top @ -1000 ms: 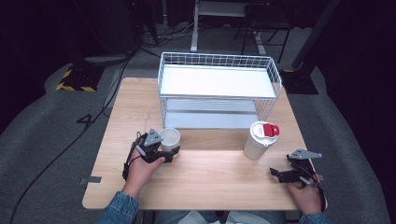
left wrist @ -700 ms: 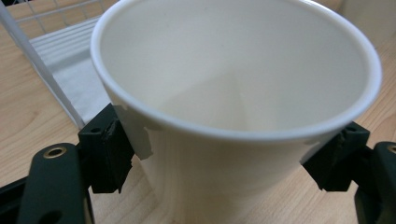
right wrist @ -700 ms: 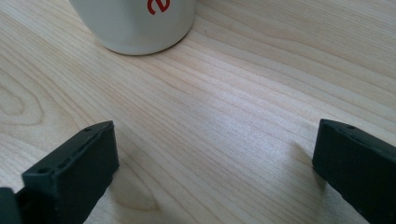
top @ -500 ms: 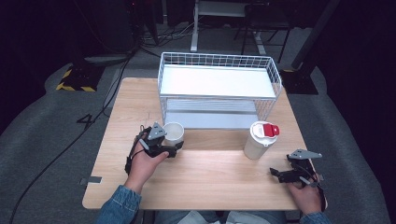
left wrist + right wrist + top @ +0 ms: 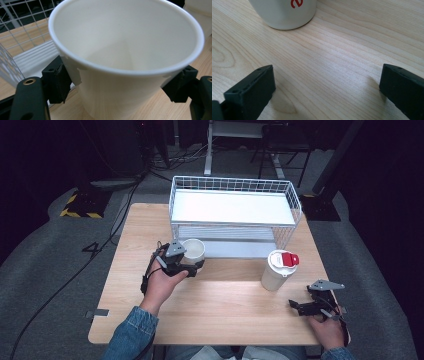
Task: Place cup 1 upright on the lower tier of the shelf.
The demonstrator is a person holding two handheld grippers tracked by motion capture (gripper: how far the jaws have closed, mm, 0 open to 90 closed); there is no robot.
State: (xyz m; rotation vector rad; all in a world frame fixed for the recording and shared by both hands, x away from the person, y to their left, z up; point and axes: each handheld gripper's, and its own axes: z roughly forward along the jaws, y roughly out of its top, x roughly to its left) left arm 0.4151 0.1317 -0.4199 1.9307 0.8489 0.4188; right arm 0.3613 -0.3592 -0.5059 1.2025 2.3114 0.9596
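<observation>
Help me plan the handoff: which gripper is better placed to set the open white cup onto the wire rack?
Left. The left gripper is shut on the open cup, close in front of the wire rack. The right gripper rests open near the table's edge.

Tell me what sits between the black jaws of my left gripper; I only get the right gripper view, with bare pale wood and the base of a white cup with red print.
Observer: An open white paper cup with no lid; the left gripper is shut on its sides.
Operator: Report what is inside it.
Observer: Nothing visible; the left gripper view shows a bare white interior.
Operator: Say what tops the cup ahead of me.
Observer: The white lidded cup carries a red tab on its lid.
Operator: Name what lies behind both.
Observer: A white wire two-tier rack.
</observation>
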